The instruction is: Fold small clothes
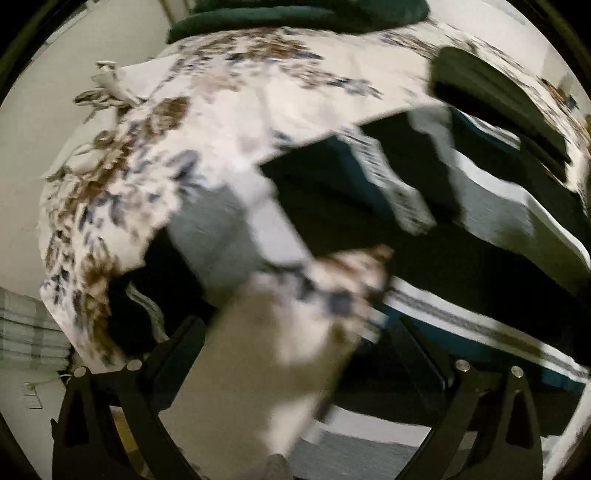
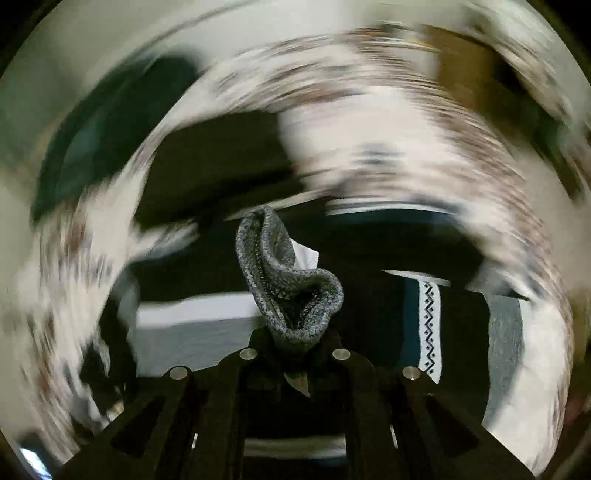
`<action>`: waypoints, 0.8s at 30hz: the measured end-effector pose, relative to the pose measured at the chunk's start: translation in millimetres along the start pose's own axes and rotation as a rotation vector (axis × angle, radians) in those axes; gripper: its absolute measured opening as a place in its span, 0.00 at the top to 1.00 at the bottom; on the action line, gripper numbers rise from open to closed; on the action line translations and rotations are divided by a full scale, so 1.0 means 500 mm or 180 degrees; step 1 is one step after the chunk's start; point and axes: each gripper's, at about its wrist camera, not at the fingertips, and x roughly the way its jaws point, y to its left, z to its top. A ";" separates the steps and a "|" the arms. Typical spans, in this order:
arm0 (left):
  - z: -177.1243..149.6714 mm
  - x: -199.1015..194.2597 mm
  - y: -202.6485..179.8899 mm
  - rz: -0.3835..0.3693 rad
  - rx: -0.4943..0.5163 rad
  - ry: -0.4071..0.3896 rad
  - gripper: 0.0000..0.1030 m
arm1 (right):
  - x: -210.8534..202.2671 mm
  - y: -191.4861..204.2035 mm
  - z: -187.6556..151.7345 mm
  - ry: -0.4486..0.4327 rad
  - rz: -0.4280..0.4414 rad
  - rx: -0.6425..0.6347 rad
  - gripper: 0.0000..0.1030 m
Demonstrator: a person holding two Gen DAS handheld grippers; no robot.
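Note:
My right gripper [image 2: 293,354] is shut on a grey knitted sock [image 2: 291,284], whose cuff stands up curled above the closed fingers; a white tag shows behind it. Below it lie dark garments with white and grey bands [image 2: 430,325]. In the left wrist view my left gripper [image 1: 295,332] is open, its fingers [image 1: 177,343] spread wide. A blurred pale cloth with floral print [image 1: 295,332] hangs between them; I cannot tell whether it touches them. Black, white and grey striped garments [image 1: 461,192] lie spread on the floral bedsheet [image 1: 229,110].
A dark green cushion [image 1: 295,14] lies at the far edge of the bed. A folded dark item [image 1: 498,103] sits at the upper right. A pale wall and floor [image 1: 26,147] lie left of the bed. The right wrist view is heavily motion-blurred.

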 end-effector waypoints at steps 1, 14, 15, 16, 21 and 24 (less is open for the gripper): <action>0.004 0.003 0.014 0.0022 -0.0018 -0.0014 0.00 | 0.032 0.081 -0.004 0.0080 0.0023 -0.0210 0.91; 0.017 0.060 0.188 -0.0085 -0.0384 0.0091 0.00 | 0.161 0.354 -0.104 0.0851 0.0248 -0.0649 0.65; 0.014 0.059 0.200 -0.0104 -0.0415 0.0113 0.00 | 0.143 0.334 -0.106 0.0838 0.0343 -0.0505 0.51; 0.008 0.056 0.224 -0.0130 -0.0471 0.0154 0.00 | 0.118 0.309 -0.110 0.0800 0.0409 -0.0336 0.46; -0.022 0.056 0.348 -0.0303 -0.0910 0.0382 0.00 | 0.047 0.191 -0.138 0.0773 0.0397 0.0222 0.34; -0.046 0.082 0.428 -0.0423 -0.1262 0.0484 0.00 | 0.056 0.144 -0.173 0.0858 0.0300 0.0409 0.33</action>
